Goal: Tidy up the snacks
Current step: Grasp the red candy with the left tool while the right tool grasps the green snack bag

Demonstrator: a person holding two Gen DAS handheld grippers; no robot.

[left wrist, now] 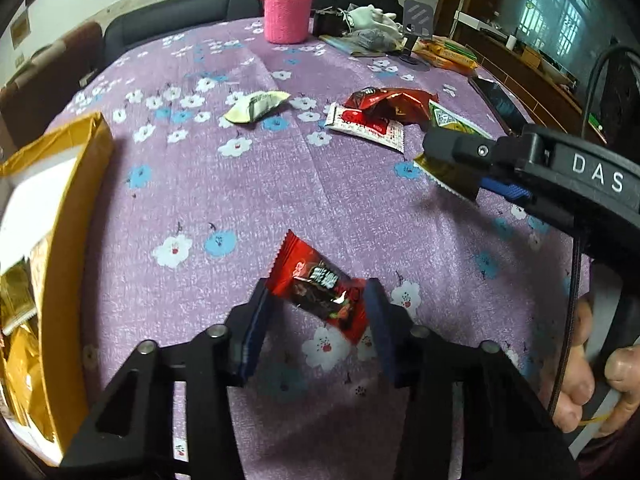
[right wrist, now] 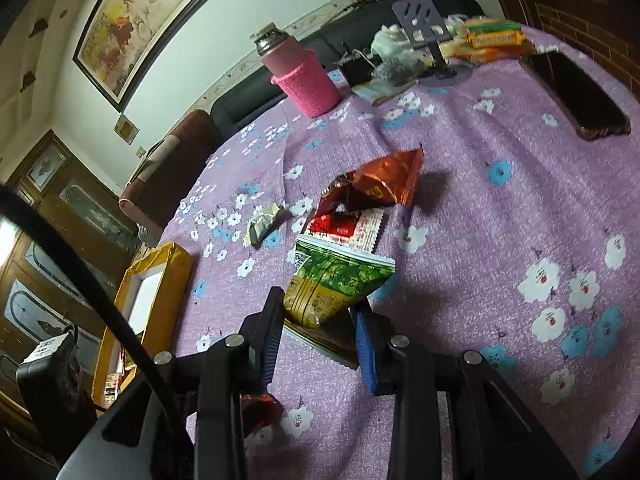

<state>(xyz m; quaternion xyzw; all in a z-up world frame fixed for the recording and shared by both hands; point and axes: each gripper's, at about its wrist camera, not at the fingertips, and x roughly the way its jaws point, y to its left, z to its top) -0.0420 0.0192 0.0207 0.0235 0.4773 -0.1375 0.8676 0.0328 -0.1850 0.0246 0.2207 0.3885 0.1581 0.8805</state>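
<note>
My left gripper [left wrist: 318,300] is shut on a red and black candy packet [left wrist: 316,284] and holds it above the purple floral tablecloth [left wrist: 280,184]. My right gripper [right wrist: 320,320] is shut on a green and gold snack packet [right wrist: 332,284], lifted off the table; it also shows in the left wrist view [left wrist: 448,172]. A yellow box [left wrist: 68,208] with gold packets inside stands at the left; in the right wrist view the box [right wrist: 160,276] lies left of the gripper. Loose snacks lie mid-table: an orange-red bag [right wrist: 384,180], a red and white packet [right wrist: 348,228] and a pale crumpled wrapper [right wrist: 262,224].
A pink flask [left wrist: 288,8] stands at the table's far side. Beside it are a phone stand [left wrist: 416,28], gloves, and orange and green packets [right wrist: 492,38]. A dark phone [right wrist: 576,92] lies at the right edge. A sofa and chairs stand behind the table.
</note>
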